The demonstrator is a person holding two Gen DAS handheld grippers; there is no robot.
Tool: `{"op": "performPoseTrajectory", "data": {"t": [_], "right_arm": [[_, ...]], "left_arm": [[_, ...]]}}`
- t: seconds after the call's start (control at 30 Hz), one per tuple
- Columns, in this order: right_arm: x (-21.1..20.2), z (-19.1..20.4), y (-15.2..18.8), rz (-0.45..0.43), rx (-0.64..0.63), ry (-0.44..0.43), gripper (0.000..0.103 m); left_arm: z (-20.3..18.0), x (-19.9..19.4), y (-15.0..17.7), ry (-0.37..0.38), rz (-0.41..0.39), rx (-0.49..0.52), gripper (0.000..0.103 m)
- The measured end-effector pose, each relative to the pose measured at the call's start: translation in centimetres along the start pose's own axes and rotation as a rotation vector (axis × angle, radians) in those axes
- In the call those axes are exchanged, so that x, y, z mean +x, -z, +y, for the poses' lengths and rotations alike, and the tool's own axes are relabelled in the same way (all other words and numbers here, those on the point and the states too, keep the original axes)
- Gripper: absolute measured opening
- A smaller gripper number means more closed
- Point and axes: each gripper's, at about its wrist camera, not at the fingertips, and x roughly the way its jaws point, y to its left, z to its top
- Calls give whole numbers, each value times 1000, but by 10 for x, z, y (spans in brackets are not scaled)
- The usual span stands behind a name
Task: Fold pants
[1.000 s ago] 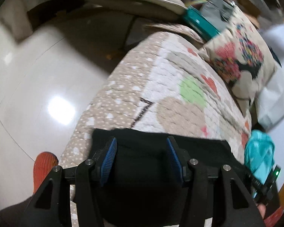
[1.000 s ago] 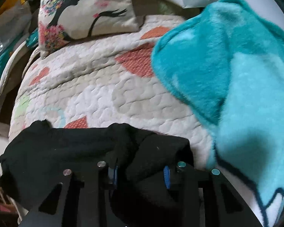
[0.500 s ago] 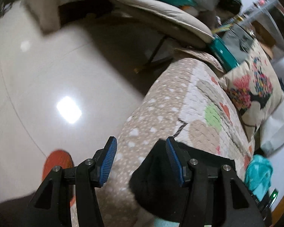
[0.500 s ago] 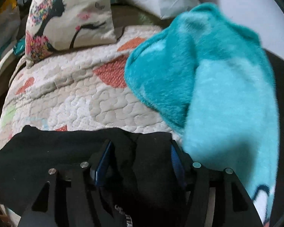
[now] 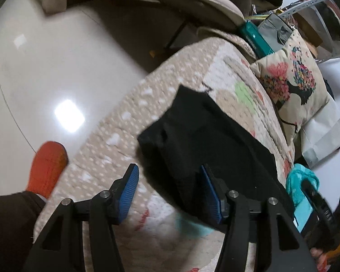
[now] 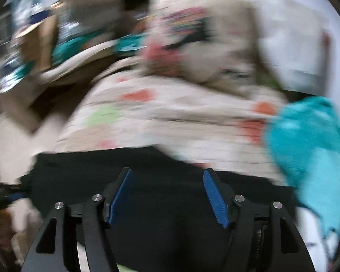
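Black pants (image 5: 206,136) are seen folded flat on the quilt (image 5: 115,136). Left gripper (image 5: 170,189) is held spread, nothing pinched. Right gripper (image 6: 167,193) is opening over the pants, pads clear.

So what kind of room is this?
Probably a lived-in room at home: a quilted cover with black pants on it, a printed cushion and a glossy tiled floor.

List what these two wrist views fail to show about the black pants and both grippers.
- Right wrist view: motion blur smears the black pants; folds are unreadable.
- Right wrist view: the right gripper, its jaws opening, covers the cloth's near part.
- Left wrist view: the left gripper hides the pants' near edge; contact with the right pad is unclear.
- Both views: the pants' full outline is cut off.
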Motion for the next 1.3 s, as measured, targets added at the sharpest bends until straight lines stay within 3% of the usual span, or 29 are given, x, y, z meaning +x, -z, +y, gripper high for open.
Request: {"op": "performPoseTrajectory", "data": {"t": [0.03, 0.13, 0.23, 0.43, 0.6, 0.8, 0.83, 0.87, 0.9, 0.93, 0.97, 1.0, 1.1, 1.3], "right_arm": [[14, 22, -8, 47, -21, -79, 69], [49, 74, -26, 135, -83, -198, 69], [78, 115, -42, 206, -146, -251, 69], [125, 187, -61, 288, -289, -253, 69], [154, 237, -52, 359, -515, -226, 69], [175, 260, -36, 409, -634, -211, 69], [176, 263, -34, 417, -647, -217, 61], [177, 267, -29, 423, -667, -218, 37], [179, 269, -26, 422, -689, -193, 27], [179, 269, -26, 416, -699, -178, 24], [178, 267, -27, 411, -684, -185, 21], [175, 263, -30, 400, -659, -193, 20], [162, 252, -38, 357, -597, -213, 19], [122, 215, -54, 256, -473, -251, 18]], "left_arm": [[0, 5, 1, 9, 7, -9, 55], [3, 16, 1, 13, 16, -56, 56], [5, 19, -1, 23, 4, -108, 60], [6, 20, -1, 37, -12, -166, 67], [15, 20, -3, 71, -4, -247, 67], [11, 21, -3, 42, 2, -222, 67], [6, 22, -4, 20, 17, -182, 67], [2, 22, -5, 2, 30, -148, 57], [0, 22, -6, -9, 36, -128, 42], [0, 21, -7, -9, 40, -117, 35], [0, 20, -9, 27, 53, -116, 19], [1, 20, -10, 68, 72, -121, 15], [-3, 12, -10, 100, 62, -105, 14], [-34, -5, -3, 149, -2, 20, 14]]}}
